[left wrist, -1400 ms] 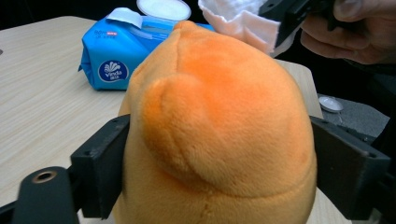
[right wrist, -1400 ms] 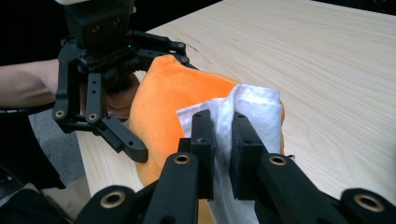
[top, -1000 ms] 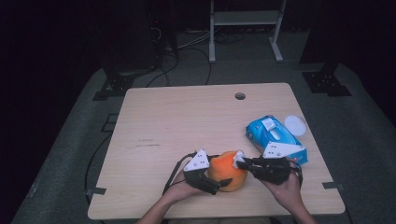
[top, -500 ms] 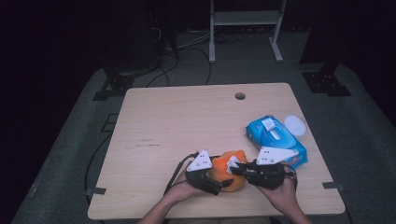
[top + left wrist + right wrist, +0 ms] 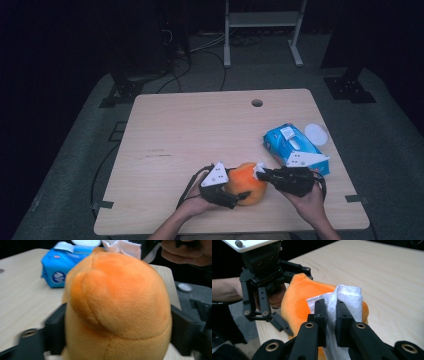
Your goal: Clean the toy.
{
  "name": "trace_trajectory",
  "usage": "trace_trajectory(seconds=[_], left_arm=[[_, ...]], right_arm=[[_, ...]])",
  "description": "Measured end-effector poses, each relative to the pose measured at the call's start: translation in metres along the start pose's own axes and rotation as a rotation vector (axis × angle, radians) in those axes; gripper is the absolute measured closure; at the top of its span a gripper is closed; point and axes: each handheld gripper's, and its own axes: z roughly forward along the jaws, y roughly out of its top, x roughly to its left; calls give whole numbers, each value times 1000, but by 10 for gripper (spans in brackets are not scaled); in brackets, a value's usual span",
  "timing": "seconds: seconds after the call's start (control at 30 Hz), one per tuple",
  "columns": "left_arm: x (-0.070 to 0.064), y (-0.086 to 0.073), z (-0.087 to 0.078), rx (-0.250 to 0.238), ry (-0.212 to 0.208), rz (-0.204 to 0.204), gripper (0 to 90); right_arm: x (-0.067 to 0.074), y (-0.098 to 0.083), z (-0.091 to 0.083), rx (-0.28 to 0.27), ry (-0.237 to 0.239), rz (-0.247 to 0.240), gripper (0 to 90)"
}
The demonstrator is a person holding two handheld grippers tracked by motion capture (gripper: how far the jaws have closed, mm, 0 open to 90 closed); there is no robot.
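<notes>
Resting near the front edge of the wooden surface [image 5: 200, 130], an orange plush toy [image 5: 246, 183] serves as landmark. Left gripper [image 5: 231, 192]: just left of the toy; its fingers [image 5: 55, 332] have just been closing and now press the toy's two flanks, as the left gripper view shows. The left hand [image 5: 196, 204] lies low at the surface edge, forearm entering from below. Right gripper [image 5: 260, 172]: just right of the toy, lying nearly level and aimed leftward; its fingers [image 5: 321, 315] stand narrow, pinching a white wipe [image 5: 344, 302] that lies against the toy's upper side. The right hand [image 5: 309, 199] grasps the gripper body from behind. Farther back and right of the toy lies a blue wipe packet [image 5: 294, 149], its top flap [image 5: 287, 132] raised; its contents cannot be made out. A round white lid [image 5: 316, 134] sits just beyond the packet, near the surface's right edge.
</notes>
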Motion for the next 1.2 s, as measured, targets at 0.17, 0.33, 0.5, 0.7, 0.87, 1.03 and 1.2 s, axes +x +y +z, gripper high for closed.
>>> trace_trajectory(seconds=[0.17,0.33,0.5,0.7,0.87,1.03,1.2], left_arm=[[-1,7,-5,-3,99,102,261],[1,-4,2,56,83,44,219],[0,-4,4,55,87,13,204],[10,-5,-5,8,-30,-59,153],[2,-4,-2,13,-14,-5,219],[-10,-2,3,41,-6,85,220],[-9,-4,3,30,-28,85,224]], right_arm=[[2,11,-1,-53,-9,-19,811],[-9,-3,15,5,10,39,812],[17,3,17,17,30,-43,813],[18,3,18,39,58,-68,813],[31,5,15,35,21,-108,813],[46,14,17,33,28,-171,813],[22,10,6,44,-25,-99,813]])
